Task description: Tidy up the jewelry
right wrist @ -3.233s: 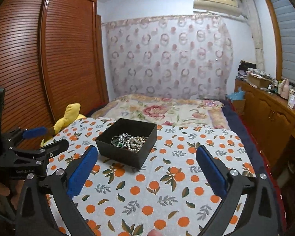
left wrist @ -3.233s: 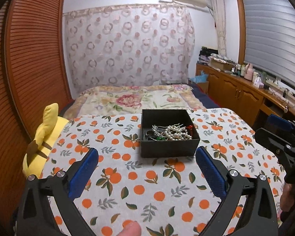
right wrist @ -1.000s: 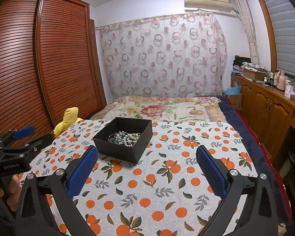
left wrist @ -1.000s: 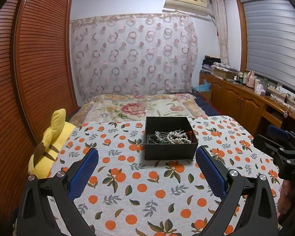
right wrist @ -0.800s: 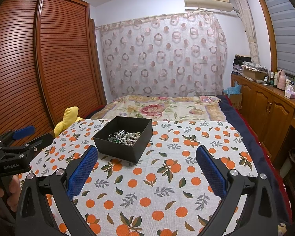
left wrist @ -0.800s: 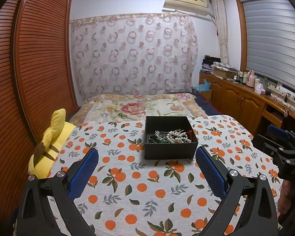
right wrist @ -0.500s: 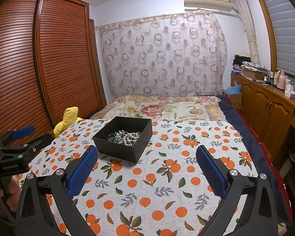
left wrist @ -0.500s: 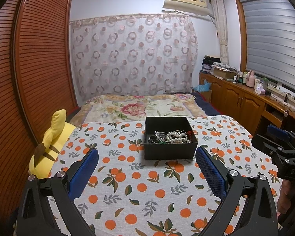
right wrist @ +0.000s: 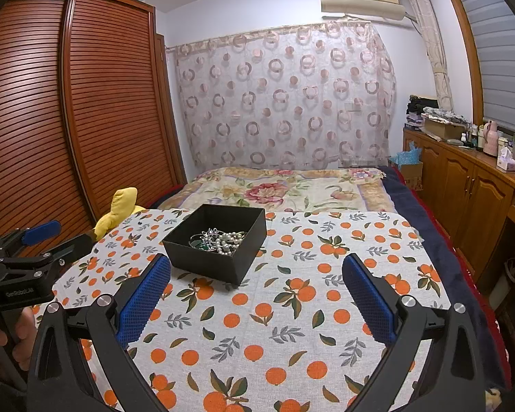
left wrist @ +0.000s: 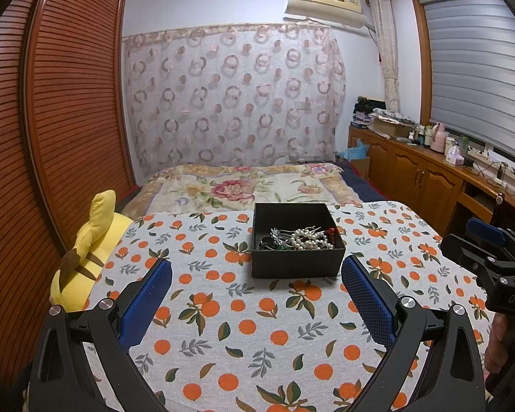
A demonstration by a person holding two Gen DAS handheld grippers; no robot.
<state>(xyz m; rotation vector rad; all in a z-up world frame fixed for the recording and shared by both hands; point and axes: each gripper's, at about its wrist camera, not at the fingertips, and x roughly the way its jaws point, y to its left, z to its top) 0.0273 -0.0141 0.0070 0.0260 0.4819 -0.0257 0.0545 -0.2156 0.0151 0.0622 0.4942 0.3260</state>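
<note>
A black open box (left wrist: 293,265) stands on the table with the orange-print cloth (left wrist: 243,329); it holds a tangle of jewelry (left wrist: 302,237) with white pearls, silver pieces and bits of green and red. My left gripper (left wrist: 256,290) hangs open just short of the box, nothing between its blue pads. In the right wrist view the box (right wrist: 206,263) sits left of centre with the jewelry (right wrist: 219,239) inside, and my right gripper (right wrist: 256,290) is open and empty, a little back from it. Each gripper shows at the other view's edge, the right gripper (left wrist: 494,257) held by a hand.
A yellow plush toy (left wrist: 86,257) lies off the table's left side. Behind the table is a bed with a floral cover (left wrist: 243,185). A slatted wooden wardrobe (right wrist: 51,120) lines the left, wooden cabinets (right wrist: 463,189) the right.
Since 3.2 s ago both grippers have risen and pulled back a little, so the box looks smaller. Over the last second almost nothing has moved.
</note>
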